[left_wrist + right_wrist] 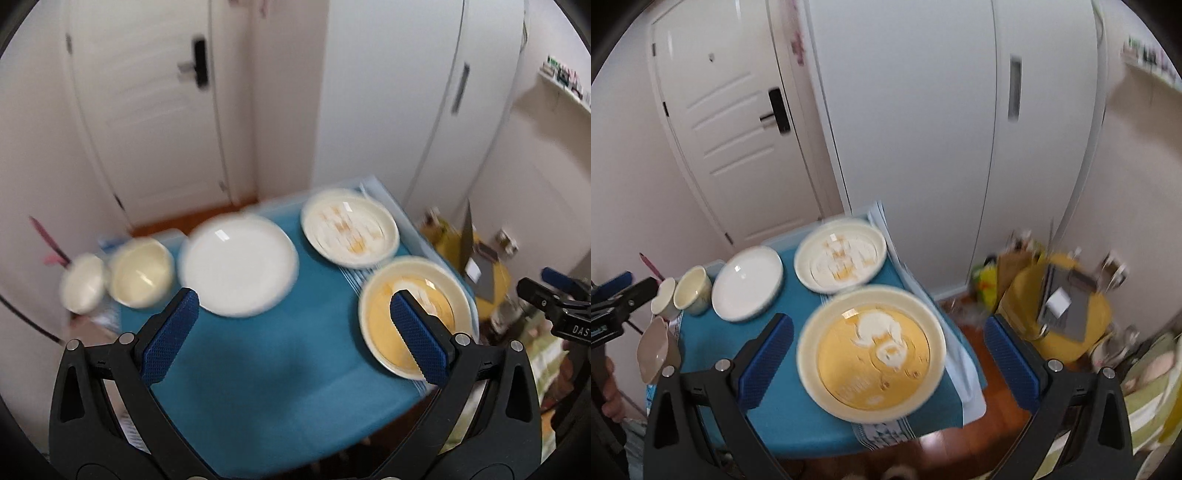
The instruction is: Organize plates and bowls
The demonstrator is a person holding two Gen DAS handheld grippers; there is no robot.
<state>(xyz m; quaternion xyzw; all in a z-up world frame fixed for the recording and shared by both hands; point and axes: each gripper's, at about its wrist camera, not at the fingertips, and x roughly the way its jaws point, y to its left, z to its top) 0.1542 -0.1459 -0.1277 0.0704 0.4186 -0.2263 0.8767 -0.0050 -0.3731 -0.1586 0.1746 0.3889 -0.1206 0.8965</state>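
Through the left wrist view, my left gripper (295, 325) hangs wide open and empty above the blue-covered table (258, 369). A plain white round plate (238, 266) lies just beyond its left finger, a cream plate with an orange-checked pattern (350, 227) sits farther back, and two cream bowls (142, 272) stand together at the left edge. I judge no stacking has begun; I would close on a rim edge, not the flat face, and lift level. Through the right wrist view, my right gripper (888, 352) is likewise spread wide, holding nothing, with the cream-rimmed yellow plate bearing a white animal figure (871, 354) below and between its fingers, near the table's right corner, apparently not touched.
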